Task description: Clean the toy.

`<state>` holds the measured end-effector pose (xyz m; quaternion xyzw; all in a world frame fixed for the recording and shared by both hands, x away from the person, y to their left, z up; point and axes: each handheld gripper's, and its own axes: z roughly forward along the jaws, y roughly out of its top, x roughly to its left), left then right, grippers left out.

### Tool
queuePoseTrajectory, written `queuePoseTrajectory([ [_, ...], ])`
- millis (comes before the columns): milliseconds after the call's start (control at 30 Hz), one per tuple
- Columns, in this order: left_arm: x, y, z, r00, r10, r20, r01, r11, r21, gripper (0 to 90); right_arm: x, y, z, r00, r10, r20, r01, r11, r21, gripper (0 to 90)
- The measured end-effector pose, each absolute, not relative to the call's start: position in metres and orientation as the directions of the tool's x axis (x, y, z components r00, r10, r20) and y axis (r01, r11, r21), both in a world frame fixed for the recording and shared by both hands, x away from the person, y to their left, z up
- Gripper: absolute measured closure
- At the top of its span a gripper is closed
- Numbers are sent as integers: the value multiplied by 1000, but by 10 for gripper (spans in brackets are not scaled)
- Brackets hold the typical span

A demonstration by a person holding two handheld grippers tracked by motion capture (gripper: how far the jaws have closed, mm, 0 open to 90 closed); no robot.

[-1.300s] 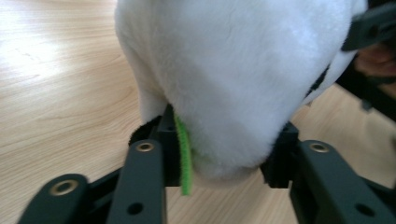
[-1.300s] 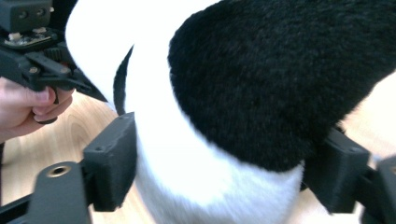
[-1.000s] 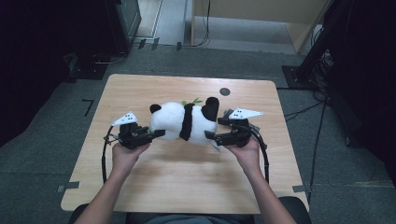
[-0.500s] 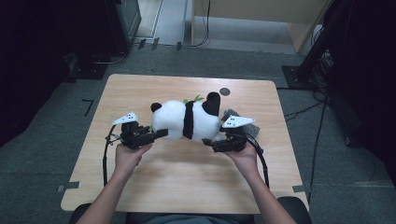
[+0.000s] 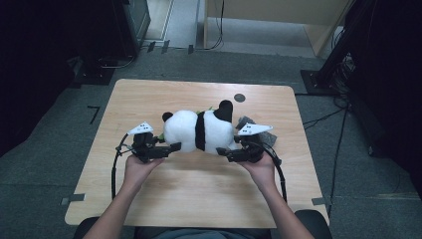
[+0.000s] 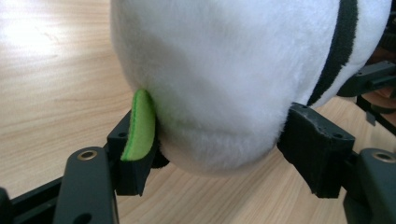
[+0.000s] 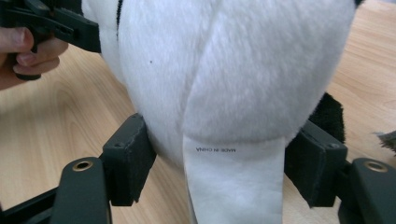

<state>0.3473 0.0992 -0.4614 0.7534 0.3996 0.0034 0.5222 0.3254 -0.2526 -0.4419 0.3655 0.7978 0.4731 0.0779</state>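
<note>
The toy panda (image 5: 201,130) lies on its side near the middle of the wooden table (image 5: 199,194), between the 2 grippers. The left gripper (image 5: 171,147) has its jaws around the white, rounded end of the panda (image 6: 210,79); they have just been opening, and although plush and a green felt leaf (image 6: 139,126) sit between the pads, the fur bulges freely, so the grip looks let go. The right gripper (image 5: 223,151) straddles the other end (image 7: 233,70), where a white sewn-in label (image 7: 233,182) hangs down; its jaws stand apart with the fur brushing the pads (whether they press at all is hard to tell, but it looks loose). Judging by this, the panda is set down and resting on the tabletop by its own weight. What seems left is drawing both grippers back clear of the toy.
</note>
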Motion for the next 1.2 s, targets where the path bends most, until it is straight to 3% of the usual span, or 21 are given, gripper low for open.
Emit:
queuePoseTrajectory([
  [533,345,103,-464,667,624,-407,628,-177,758,256,326,-254,-440,-685,657,316,580,229,782,287],
  [833,349,98,-476,647,663,-377,633,-192,750,269,335,-250,-452,-673,689,270,579,263,772,309],
  [1200,350,101,-474,657,694,-294,575,-209,791,266,334,-263,-448,-661,722,203,537,266,801,307],
])
